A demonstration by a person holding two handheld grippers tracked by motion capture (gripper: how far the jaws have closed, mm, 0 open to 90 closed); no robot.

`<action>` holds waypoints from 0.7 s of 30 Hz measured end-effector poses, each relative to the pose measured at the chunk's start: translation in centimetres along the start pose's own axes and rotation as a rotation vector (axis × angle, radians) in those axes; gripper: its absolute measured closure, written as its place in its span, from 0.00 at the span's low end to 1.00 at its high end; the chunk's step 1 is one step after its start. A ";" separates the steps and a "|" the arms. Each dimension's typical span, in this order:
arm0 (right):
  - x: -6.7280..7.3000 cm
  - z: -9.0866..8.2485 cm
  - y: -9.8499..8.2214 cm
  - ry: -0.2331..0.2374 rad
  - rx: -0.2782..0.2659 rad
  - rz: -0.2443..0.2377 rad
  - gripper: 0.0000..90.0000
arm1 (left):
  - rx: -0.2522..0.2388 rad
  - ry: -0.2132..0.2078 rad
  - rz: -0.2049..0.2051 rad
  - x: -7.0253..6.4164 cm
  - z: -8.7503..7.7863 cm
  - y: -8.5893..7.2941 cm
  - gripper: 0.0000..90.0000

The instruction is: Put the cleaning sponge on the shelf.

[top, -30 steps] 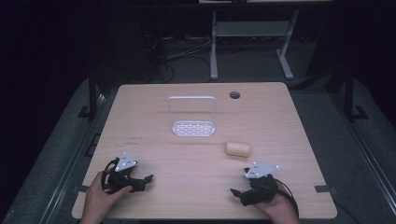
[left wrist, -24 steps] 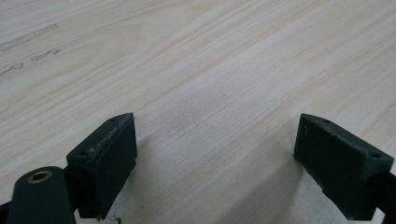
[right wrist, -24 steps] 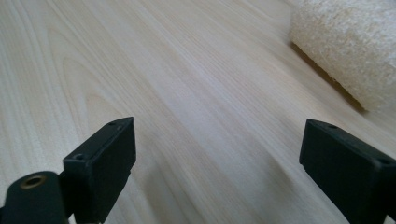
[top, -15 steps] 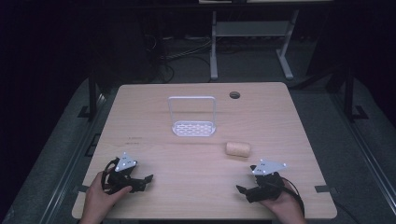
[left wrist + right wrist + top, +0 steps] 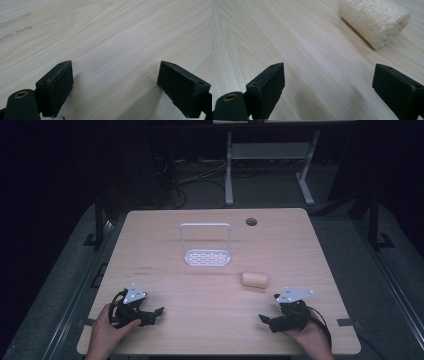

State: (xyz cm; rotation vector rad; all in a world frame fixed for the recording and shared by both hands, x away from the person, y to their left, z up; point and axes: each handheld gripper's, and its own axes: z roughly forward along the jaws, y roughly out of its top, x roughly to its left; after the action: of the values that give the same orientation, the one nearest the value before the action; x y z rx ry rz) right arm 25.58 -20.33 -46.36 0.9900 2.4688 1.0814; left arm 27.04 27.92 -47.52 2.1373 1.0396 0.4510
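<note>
Wooden table [image 5: 215, 290] under the high view, dark surroundings. Both hands are coming in from the bottom edge, each carrying a gripper low over the near part of the top.

Left gripper [image 5: 155, 311] is sitting at about 7 o'clock from table centre, near the front left corner, jaws pointing toward 3 o'clock. In the left gripper view its jaws are standing spread wide, with bare wood grain between them and nothing pinched [image 5: 115, 82]. Left hand [image 5: 107, 332] is wrapping the body from behind.

Right gripper [image 5: 266, 320] is sitting at about 5 o'clock from centre, near the front right corner, jaws pointing toward 9 o'clock, grey plate on top. In the right gripper view the jaws are likewise spread wide and are gripping nothing [image 5: 328, 85]. Right hand [image 5: 310, 337] is holding it from below.

Loofah roll [image 5: 255, 279], pale tan and short, is lying on its side just right of centre, at about 11 o'clock from the right gripper, near but apart. In the right gripper view the roll [image 5: 374, 21] is showing at 1 o'clock, coarse fibrous surface, well ahead of the jaws and outside the gap.

White rack [image 5: 206, 256] is standing at 12 o'clock from centre, slotted base with an upright frame; material is hard to tell at this light, possibly plastic. The roll is lying at 4 o'clock from it, apart.

Round hole [image 5: 251, 222] is showing in the tabletop near the far edge, at 1 o'clock.
</note>
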 end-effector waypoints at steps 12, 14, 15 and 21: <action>-1.6 -1.0 0.1 -0.029 -0.026 0.008 0.12 | -0.001 0.000 0.000 0.0 0.0 0.0 0.14; -1.8 -1.1 0.1 -0.024 -0.031 0.011 0.12 | -0.001 0.000 0.000 0.0 0.0 0.0 0.14; -2.0 -1.2 0.1 -0.028 -0.030 0.011 0.12 | 0.000 0.000 0.000 0.0 0.0 0.0 0.14; -2.5 -1.3 0.5 -0.024 -0.040 0.015 0.12 | -0.001 0.000 0.000 0.0 0.0 0.0 0.14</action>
State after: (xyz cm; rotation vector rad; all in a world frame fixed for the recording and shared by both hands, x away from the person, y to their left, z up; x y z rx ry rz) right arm 27.02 -22.41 -45.16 1.0056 2.4154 1.1125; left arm 27.04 27.92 -47.53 2.1362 1.0396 0.4513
